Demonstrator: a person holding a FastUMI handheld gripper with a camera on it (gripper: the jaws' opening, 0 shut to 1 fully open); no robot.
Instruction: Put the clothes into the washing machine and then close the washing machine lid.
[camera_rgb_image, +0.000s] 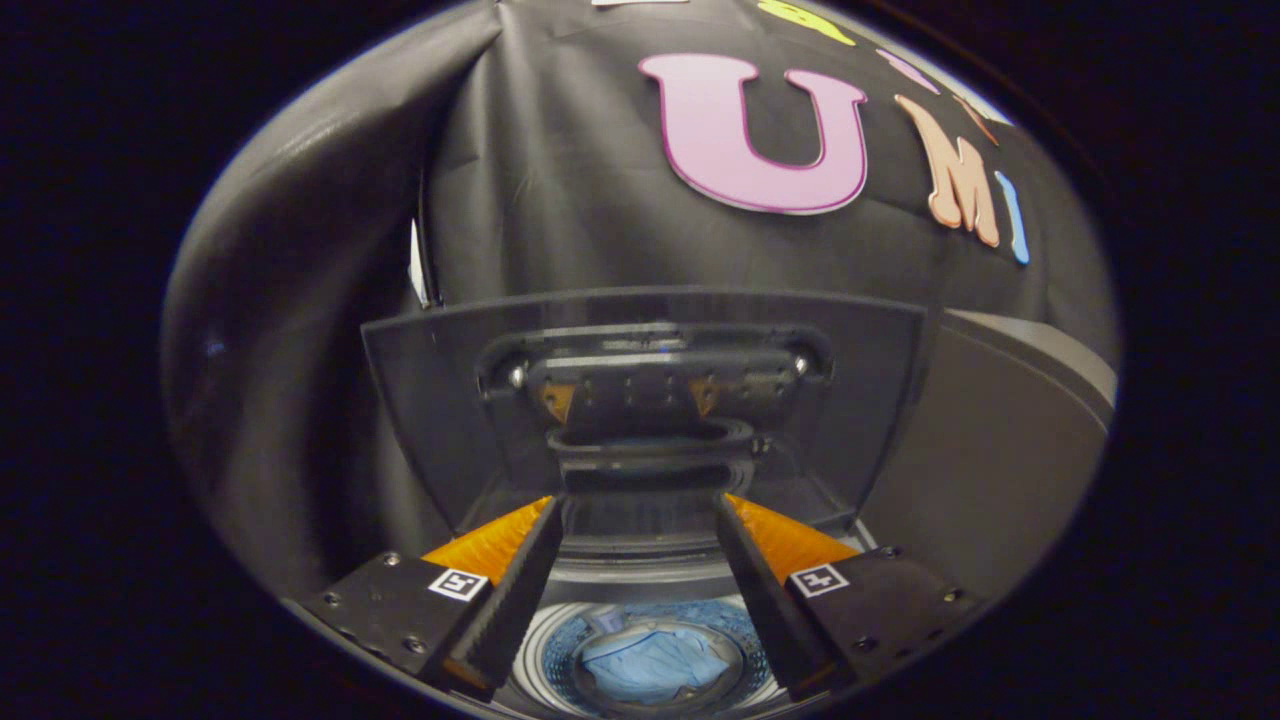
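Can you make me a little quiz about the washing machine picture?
1. True or false: the lid is standing open.
2. What lies in the drum? A) blue clothes B) a red towel C) shoes
3. Fill in: the gripper fingers are spread ____, holding nothing.

Key: 1 true. 2 A, the blue clothes lie down between the fingers. 3 apart, just in front of the raised lid.

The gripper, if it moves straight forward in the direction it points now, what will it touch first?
Most likely the raised washing machine lid, just ahead of the open gripper; its glossy face mirrors the gripper. Depth is unclear.
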